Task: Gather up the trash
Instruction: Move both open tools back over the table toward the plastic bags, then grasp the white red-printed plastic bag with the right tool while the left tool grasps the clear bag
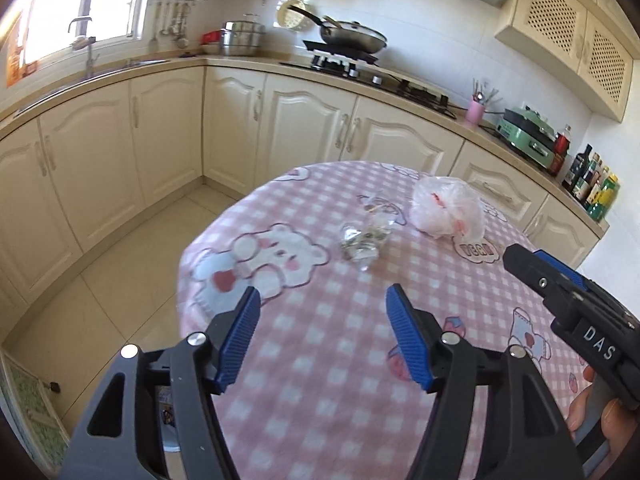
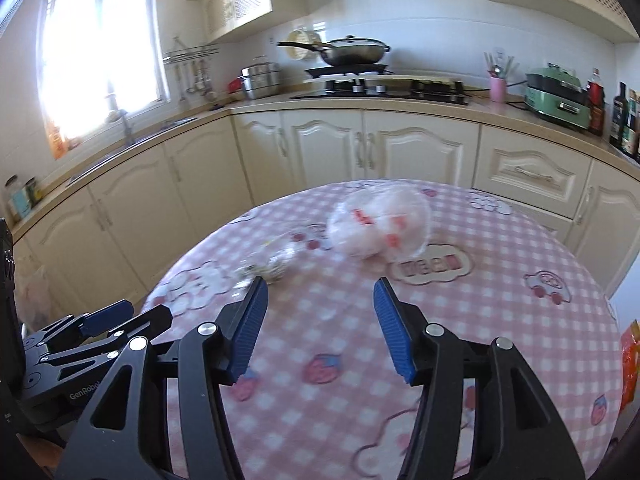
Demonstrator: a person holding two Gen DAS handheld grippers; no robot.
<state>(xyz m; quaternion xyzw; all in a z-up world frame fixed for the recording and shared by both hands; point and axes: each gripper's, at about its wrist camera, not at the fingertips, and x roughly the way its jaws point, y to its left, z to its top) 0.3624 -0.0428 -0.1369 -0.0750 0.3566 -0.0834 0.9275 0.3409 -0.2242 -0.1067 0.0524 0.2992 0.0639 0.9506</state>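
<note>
A crumpled clear wrapper (image 1: 362, 242) lies mid-table on the pink checked cloth (image 1: 320, 360); it also shows in the right wrist view (image 2: 272, 266). A crumpled white plastic bag with red print (image 1: 446, 206) lies behind it to the right, also in the right wrist view (image 2: 380, 226). A small clear scrap (image 1: 378, 204) lies further back. My left gripper (image 1: 322, 300) is open and empty, short of the wrapper. My right gripper (image 2: 320, 292) is open and empty, short of the bag; it shows at the right of the left wrist view (image 1: 520, 260).
The round table sits in a kitchen with cream cabinets (image 1: 160, 132) behind. The counter carries a stove with a wok (image 1: 352, 38), a pink utensil cup (image 1: 476, 112), a green appliance (image 1: 528, 132) and bottles (image 1: 592, 188). An orange packet (image 2: 630, 360) hangs at the table's right edge.
</note>
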